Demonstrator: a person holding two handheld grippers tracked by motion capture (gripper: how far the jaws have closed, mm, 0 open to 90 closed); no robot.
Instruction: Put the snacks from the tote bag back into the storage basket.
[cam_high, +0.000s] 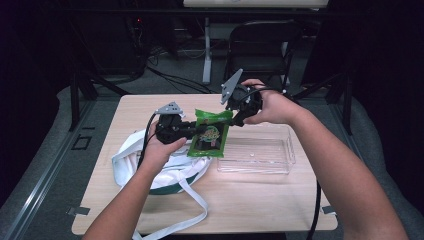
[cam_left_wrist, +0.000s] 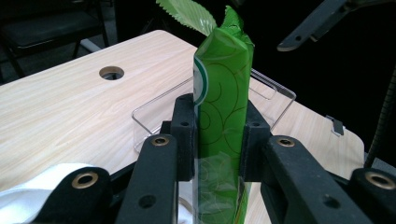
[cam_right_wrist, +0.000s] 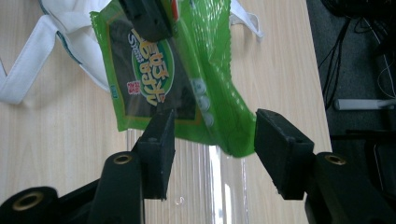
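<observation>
With the green snack packet (cam_left_wrist: 223, 107) pinched only by the left gripper (cam_left_wrist: 217, 135) and the right gripper (cam_right_wrist: 212, 149) open beside it, it could be dropped short of the clear tray (cam_high: 287, 150) beyond the jaws.

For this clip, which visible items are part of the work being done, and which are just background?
In use:
- green snack packet, clamped in the left gripper
- right gripper, jaws open at the packet's top edge
- clear plastic tray, just below the packet
- white cloth bag, under the left hand

Lying about:
- folding chair behind the table
- cables on the floor
</observation>
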